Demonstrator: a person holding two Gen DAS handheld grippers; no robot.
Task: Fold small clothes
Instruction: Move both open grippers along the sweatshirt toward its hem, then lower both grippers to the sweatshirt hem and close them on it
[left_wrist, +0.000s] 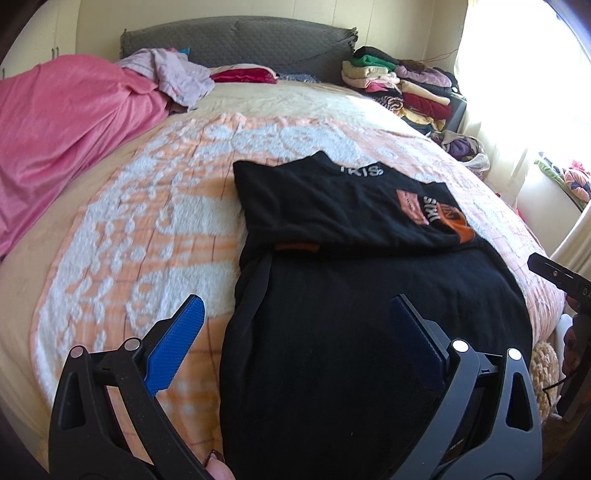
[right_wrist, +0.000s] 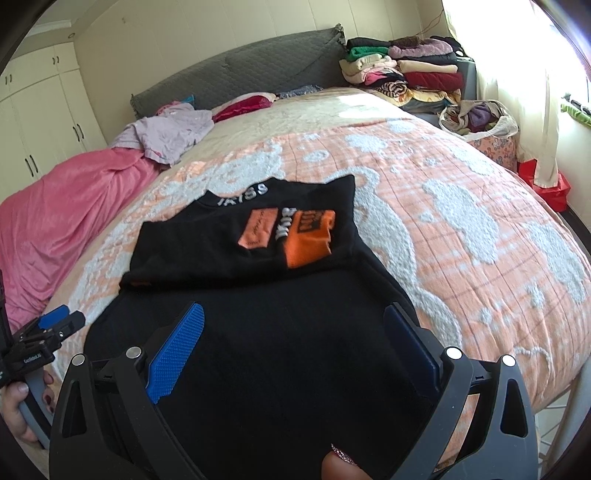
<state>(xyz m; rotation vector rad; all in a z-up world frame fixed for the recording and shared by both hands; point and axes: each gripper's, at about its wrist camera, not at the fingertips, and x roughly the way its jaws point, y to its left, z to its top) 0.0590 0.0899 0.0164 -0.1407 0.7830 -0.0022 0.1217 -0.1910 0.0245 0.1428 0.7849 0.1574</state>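
Observation:
A black garment (left_wrist: 351, 295) (right_wrist: 266, 314) with orange patches and white lettering lies on the bed, its upper part folded down over the lower part. My left gripper (left_wrist: 297, 332) hovers open over the garment's near left edge, nothing between its blue pads (left_wrist: 177, 343). My right gripper (right_wrist: 295, 339) is open above the garment's near middle, also holding nothing. The left gripper (right_wrist: 55, 325) shows at the left edge of the right wrist view, held by a hand. A black part of the right gripper (left_wrist: 557, 277) shows at the right edge of the left wrist view.
The bed has an orange and white blanket (left_wrist: 147, 221) (right_wrist: 461, 221). A pink sheet (left_wrist: 62, 140) and lilac clothes (left_wrist: 177, 74) lie at the far left. Stacked folded clothes (right_wrist: 406, 70) stand at the far right corner. A bag of clothes (right_wrist: 480, 118) sits beside the bed.

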